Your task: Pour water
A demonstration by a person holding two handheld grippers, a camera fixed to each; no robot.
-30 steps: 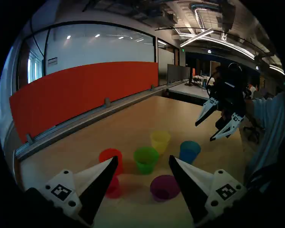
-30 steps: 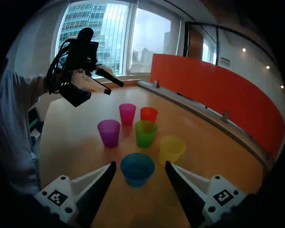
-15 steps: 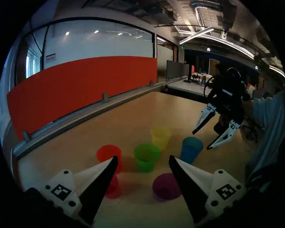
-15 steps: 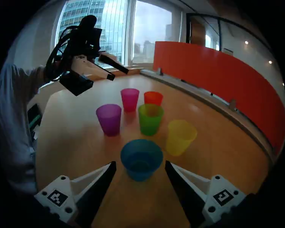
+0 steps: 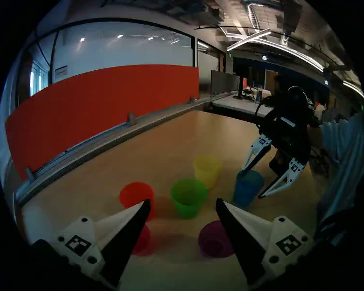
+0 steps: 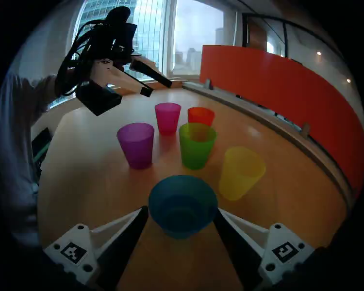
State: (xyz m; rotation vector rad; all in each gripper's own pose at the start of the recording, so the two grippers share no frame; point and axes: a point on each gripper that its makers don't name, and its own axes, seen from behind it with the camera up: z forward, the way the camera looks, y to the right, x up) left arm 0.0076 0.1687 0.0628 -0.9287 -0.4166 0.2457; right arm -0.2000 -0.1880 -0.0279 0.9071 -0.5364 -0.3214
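Six plastic cups stand clustered on the wooden table (image 6: 289, 194): blue (image 6: 182, 206), yellow (image 6: 240, 172), green (image 6: 197, 144), red (image 6: 200, 116), magenta (image 6: 167, 117) and purple (image 6: 136, 144). My right gripper (image 6: 179, 209) is open, and the blue cup (image 5: 247, 186) sits between its two fingertips, close to both. In the left gripper view the right gripper (image 5: 254, 182) flanks that cup from behind. My left gripper (image 5: 182, 201) is open and holds nothing; it hovers above the near side of the cluster, over the magenta cup (image 5: 142, 242) and the purple cup (image 5: 216, 240). I cannot tell whether any cup holds water.
An orange partition (image 5: 99, 106) with a metal rail runs along one long side of the table. A person's sleeve (image 6: 12, 145) and hand hold the left gripper (image 6: 158, 88) aloft. Windows (image 6: 148, 34) lie beyond the table's far end.
The right gripper has moved forward and down, so the blue cup now sits between its fingers. The left gripper drifted slightly toward the cups. Both kept the same opening.
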